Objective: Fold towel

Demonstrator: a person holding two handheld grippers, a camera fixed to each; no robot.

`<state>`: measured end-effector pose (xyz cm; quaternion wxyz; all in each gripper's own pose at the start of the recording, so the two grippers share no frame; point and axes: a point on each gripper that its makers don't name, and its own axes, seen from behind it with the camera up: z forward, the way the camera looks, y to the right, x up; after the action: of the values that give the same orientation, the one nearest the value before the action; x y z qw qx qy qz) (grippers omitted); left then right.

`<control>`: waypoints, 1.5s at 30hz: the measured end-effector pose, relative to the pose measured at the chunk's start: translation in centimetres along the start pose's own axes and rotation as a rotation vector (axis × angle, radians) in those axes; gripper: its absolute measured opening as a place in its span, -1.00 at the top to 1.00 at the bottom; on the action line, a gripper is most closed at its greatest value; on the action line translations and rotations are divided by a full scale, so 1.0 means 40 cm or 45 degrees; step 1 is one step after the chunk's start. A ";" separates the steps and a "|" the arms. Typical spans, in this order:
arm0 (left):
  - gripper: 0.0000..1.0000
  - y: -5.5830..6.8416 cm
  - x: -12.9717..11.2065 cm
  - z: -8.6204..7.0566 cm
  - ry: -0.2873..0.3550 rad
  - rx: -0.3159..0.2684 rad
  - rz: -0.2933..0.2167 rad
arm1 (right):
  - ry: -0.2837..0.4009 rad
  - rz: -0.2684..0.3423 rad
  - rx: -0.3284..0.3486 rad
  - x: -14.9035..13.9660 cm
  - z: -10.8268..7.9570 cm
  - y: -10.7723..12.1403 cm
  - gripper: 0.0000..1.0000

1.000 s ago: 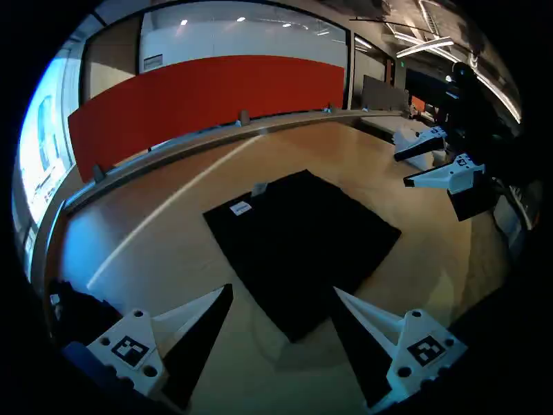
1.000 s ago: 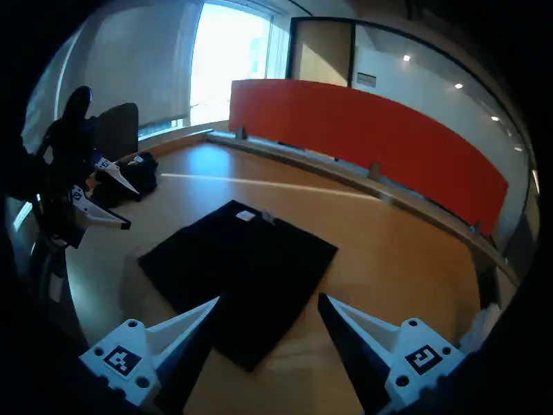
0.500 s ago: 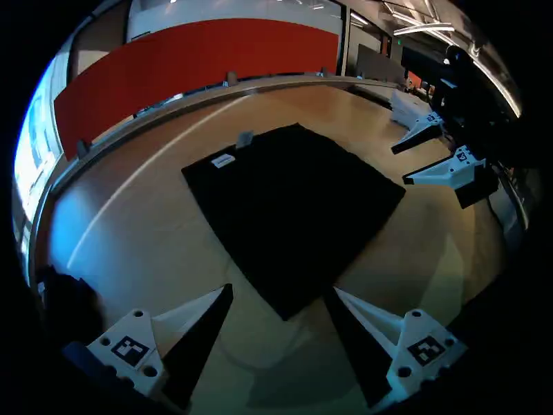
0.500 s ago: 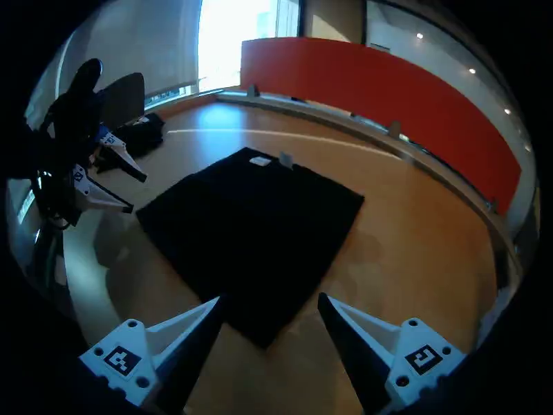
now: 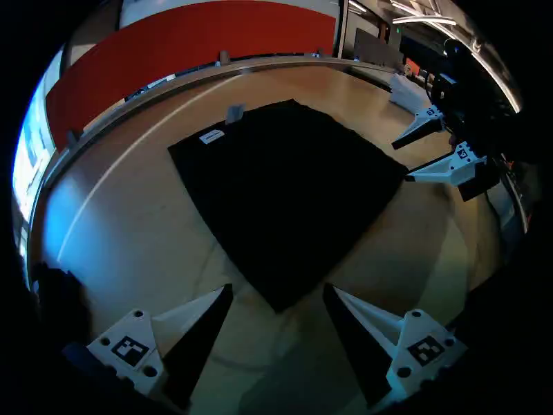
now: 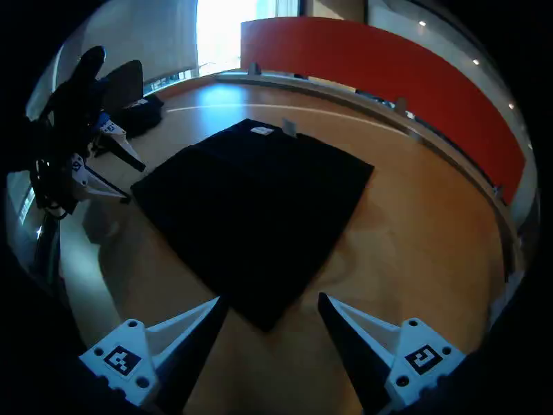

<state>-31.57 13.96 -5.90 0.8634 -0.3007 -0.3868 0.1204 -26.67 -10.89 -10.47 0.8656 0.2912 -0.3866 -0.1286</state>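
Wood tabletop (image 5: 104, 207): pale, glossy boards run under the whole scene, bounded on the far side by a long red partition (image 5: 186, 41); a dark bundle (image 6: 142, 114) sits near the far left corner in the right gripper view
Left gripper (image 5: 276, 287): jaws spread wide with nothing between them; its white fingers flank one near corner of the cloth, and whether they touch the table cannot be told
Black towel (image 5: 290, 180): spread flat in the middle of the table between the two tools, a plain rectangle with no edge lifted; a white label (image 5: 211, 136) and a small grey tab (image 5: 235, 112) show at its far edge; whether it is one layer or already doubled is too dark to tell
Right gripper (image 6: 272, 297): likewise agape and empty, lined up on the neighbouring corner of the same near edge
Done so far: by the look of it, only the approach, with each tool poised at its own corner and no cloth pinched
Left to do: seemingly the whole fold, meaning close on both corners, carry them over to the labelled edge and lay the cloth down square
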 end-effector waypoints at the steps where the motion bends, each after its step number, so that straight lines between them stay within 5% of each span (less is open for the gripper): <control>1: -0.93 0.001 -0.002 0.003 -0.003 -0.001 -0.001 | -0.003 -0.002 0.001 -0.002 0.001 0.000 -1.00; 12: -0.75 -0.002 -0.004 0.008 -0.019 0.034 -0.004 | -0.020 -0.004 0.052 -0.020 0.014 -0.016 -0.68; 20: -0.44 -0.012 0.000 0.008 -0.028 0.053 -0.060 | -0.014 -0.012 0.066 -0.021 0.011 -0.014 -0.23; 27: -0.33 -0.001 -0.002 0.011 -0.029 0.081 -0.031 | -0.011 -0.016 0.077 -0.020 0.011 -0.021 0.16; 29: -0.13 0.005 -0.001 0.012 -0.029 0.081 -0.026 | -0.011 -0.012 0.078 -0.020 0.011 -0.021 0.26; 35: 0.05 0.011 -0.001 0.014 -0.025 0.096 -0.054 | -0.011 -0.003 0.082 -0.019 0.011 -0.022 0.52; 37: 0.36 0.008 -0.001 0.013 -0.027 0.108 -0.063 | -0.013 -0.002 0.085 -0.020 0.010 -0.025 0.59; 45: 0.62 0.010 -0.001 0.011 -0.031 0.116 -0.082 | -0.019 0.006 0.089 -0.020 0.008 -0.036 0.68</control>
<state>-31.92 14.45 -5.92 0.8749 -0.2469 -0.4009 0.1136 -27.45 -11.80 -11.65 0.8523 0.3195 -0.3978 -0.1152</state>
